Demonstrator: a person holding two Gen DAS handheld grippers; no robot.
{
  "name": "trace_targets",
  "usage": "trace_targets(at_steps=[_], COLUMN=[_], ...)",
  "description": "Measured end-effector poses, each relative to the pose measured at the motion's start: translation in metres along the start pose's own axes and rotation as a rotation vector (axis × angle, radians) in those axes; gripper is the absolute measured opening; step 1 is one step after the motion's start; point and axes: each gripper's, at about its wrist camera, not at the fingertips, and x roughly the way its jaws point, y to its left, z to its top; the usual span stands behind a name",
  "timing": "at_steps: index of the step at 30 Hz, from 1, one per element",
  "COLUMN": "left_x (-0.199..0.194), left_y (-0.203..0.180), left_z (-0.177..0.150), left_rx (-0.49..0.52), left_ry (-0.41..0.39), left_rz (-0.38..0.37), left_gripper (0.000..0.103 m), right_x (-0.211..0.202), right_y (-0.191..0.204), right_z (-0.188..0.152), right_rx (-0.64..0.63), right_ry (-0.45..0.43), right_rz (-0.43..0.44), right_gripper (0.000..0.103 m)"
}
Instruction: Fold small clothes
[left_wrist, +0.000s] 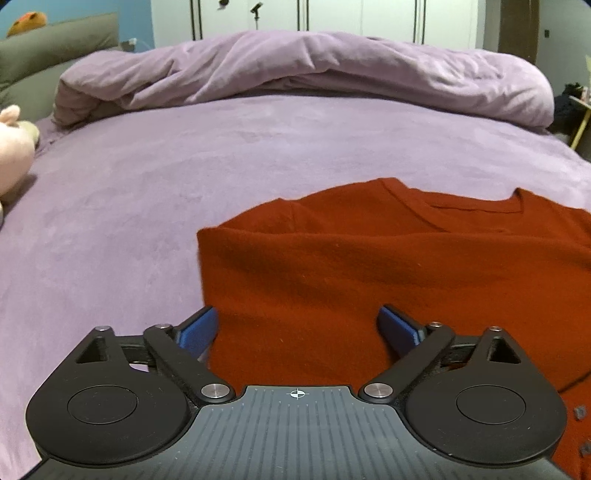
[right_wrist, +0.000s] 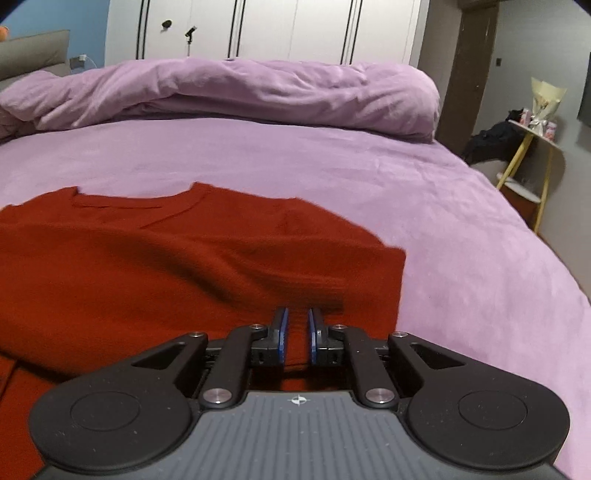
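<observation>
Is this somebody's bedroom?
Most likely yes, a bedroom. A big bed has a rumpled purple duvet, white wardrobe doors stand behind it, and a plush toy sits at its edge.

1. The left hand-held gripper (left_wrist: 297, 325) points forward and downward, its black body filling the near edge of the left wrist view.
2. Its jaws stand wide apart; the blue pads (left_wrist: 197, 330) sit far to the left and right, pressing on nothing.
3. The right hand-held gripper (right_wrist: 296, 328) also tilts downward and away, its body low and near in the right wrist view.
4. Its jaws are almost together, leaving a narrow slit between the blue pads (right_wrist: 282, 332); whether the pads pinch anything cannot be told.
5. No hand, sleeve or wrist of the person shows in either view.
</observation>
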Motion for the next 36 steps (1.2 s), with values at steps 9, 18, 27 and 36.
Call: trace_targets(at_steps=[9, 18, 27, 36], left_x=[-0.026, -0.047, -0.035, -0.127], left_y=[0.007, 0.006, 0.011, 0.053], left_z=[0.004, -0.005, -0.016, -0.086], left_rx=[-0.019, -0.029, -0.006, 0.046], left_ry=[0.036, 0.054, 0.075, 0.115], left_rz=[0.027, 0.007, 0.021, -0.124], left_gripper=[0.097, 0.094, 0.1, 0.094], right_x=[-0.014, -0.043, -0.024, -0.125], right_y=[0.001, 0.007, 0.009, -0.029], right_z=[0.012, -0.013, -0.012, -0.058], right_rx=[-0.007, 0.003, 0.004, 0.149], right_ry=[0.027, 0.066, 0.054, 0.03], right_rz=[-0.017, 0.054, 0.021, 0.166], right_gripper=[0.011, 0.015, 0.014, 0.051])
